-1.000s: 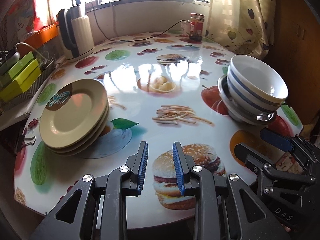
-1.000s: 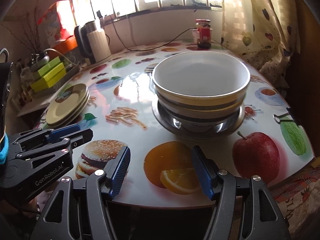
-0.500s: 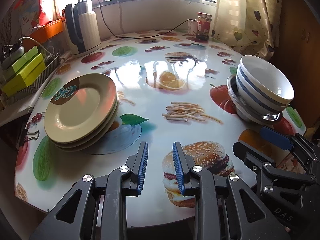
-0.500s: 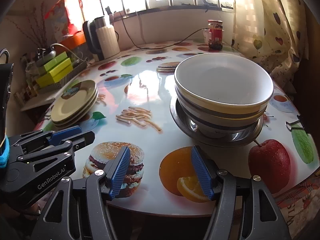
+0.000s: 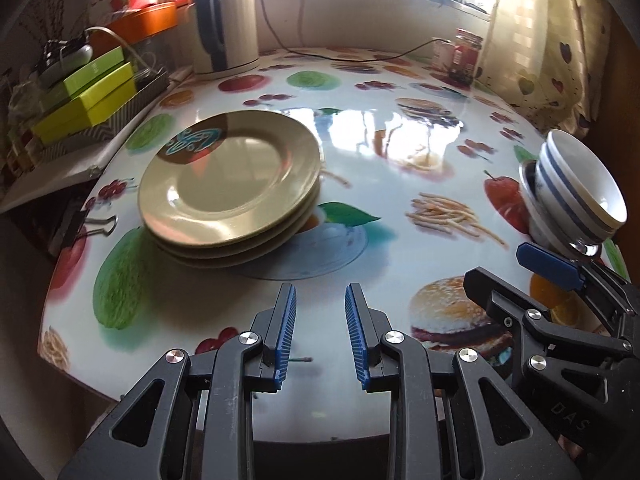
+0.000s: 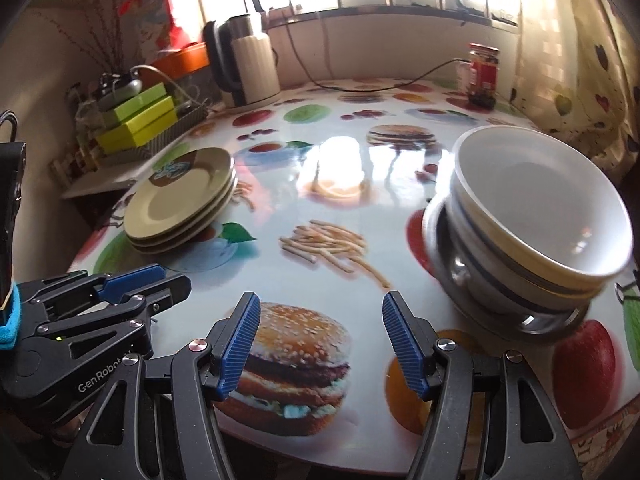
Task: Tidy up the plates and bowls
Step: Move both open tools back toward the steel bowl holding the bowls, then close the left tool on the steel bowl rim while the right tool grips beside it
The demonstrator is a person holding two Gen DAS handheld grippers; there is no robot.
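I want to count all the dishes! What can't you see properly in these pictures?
- Bowl stack: right wrist view is motion-blurred and nested walls hide each other, so no sure count.
- Metal dish under the bowls: left wrist view, mostly hidden by the bowls.
- Plate stack: lower plates show only rims.
- Jar label: too small to read.

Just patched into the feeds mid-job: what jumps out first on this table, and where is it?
The loud food-print tablecloth grabs the eye first, burgers and fries all over it. On it sit two neat stacks: olive plates at the left, and white blue-striped bowls nested in a steel bowl at the right edge. Both grippers, left gripper and right gripper, hang open and empty at the near edge.
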